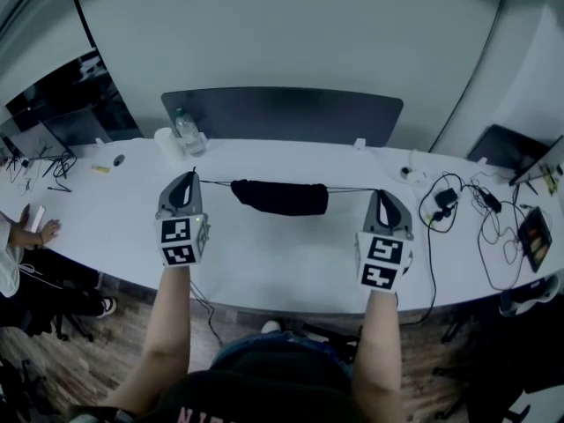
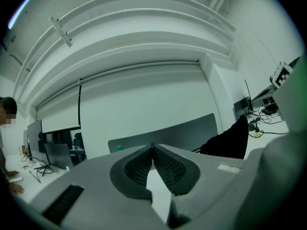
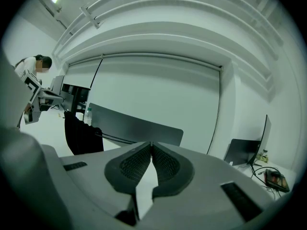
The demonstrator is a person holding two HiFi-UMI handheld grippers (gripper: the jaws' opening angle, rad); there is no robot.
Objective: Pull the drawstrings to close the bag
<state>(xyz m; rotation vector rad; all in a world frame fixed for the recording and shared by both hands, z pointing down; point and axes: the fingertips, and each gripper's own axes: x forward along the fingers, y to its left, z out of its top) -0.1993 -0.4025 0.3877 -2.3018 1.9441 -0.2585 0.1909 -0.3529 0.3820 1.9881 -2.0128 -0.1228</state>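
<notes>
A black drawstring bag (image 1: 280, 196) hangs bunched up above the white table (image 1: 282, 267), strung between my two grippers. Its left drawstring (image 1: 214, 182) runs taut to my left gripper (image 1: 192, 176), whose jaws are shut on the cord's end. The right drawstring (image 1: 352, 189) runs just as taut to my right gripper (image 1: 380, 193), also shut on it. In the left gripper view the bag (image 2: 231, 140) sits to the right of the closed jaw tips (image 2: 153, 145). In the right gripper view the bag (image 3: 80, 134) hangs at the left, and its cords (image 3: 115, 139) lead to the closed tips (image 3: 151, 143).
A dark divider panel (image 1: 282, 113) stands along the table's far edge. A water bottle (image 1: 188, 133) and a white roll (image 1: 166, 142) stand at the back left. Cables and chargers (image 1: 458, 205) and a tablet (image 1: 535, 236) lie at the right. Another person's hand (image 1: 41, 232) rests at the left.
</notes>
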